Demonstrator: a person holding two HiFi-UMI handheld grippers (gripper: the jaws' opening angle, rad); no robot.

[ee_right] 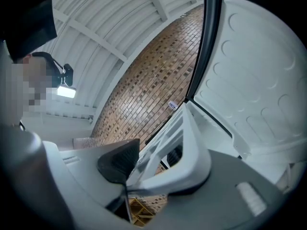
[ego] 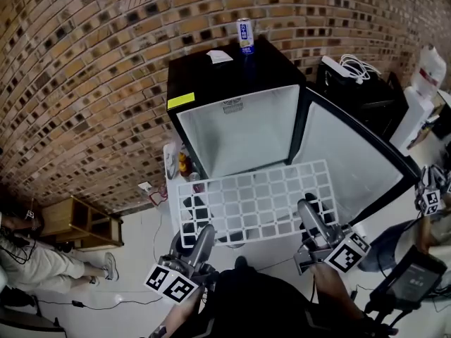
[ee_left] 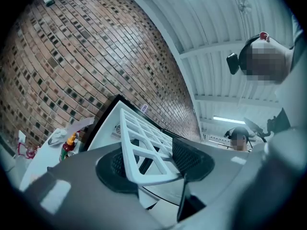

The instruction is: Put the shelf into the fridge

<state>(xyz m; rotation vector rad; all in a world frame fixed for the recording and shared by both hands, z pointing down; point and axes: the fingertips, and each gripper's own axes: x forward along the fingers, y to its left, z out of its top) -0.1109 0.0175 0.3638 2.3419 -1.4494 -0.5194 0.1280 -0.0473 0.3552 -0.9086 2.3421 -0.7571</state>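
Note:
A white grid shelf is held level in front of the small black fridge, whose door stands open to the right. My left gripper is shut on the shelf's near left edge, and my right gripper is shut on its near right edge. In the left gripper view the shelf sits clamped between the black pads, with the fridge opening beyond. In the right gripper view the shelf's rim is pinched in the jaws beside the white door liner.
A drink can and a paper sheet sit on the fridge top. Bottles stand on a white surface left of the fridge. A wooden shelf unit and a seated person are at the left. Brick wall behind.

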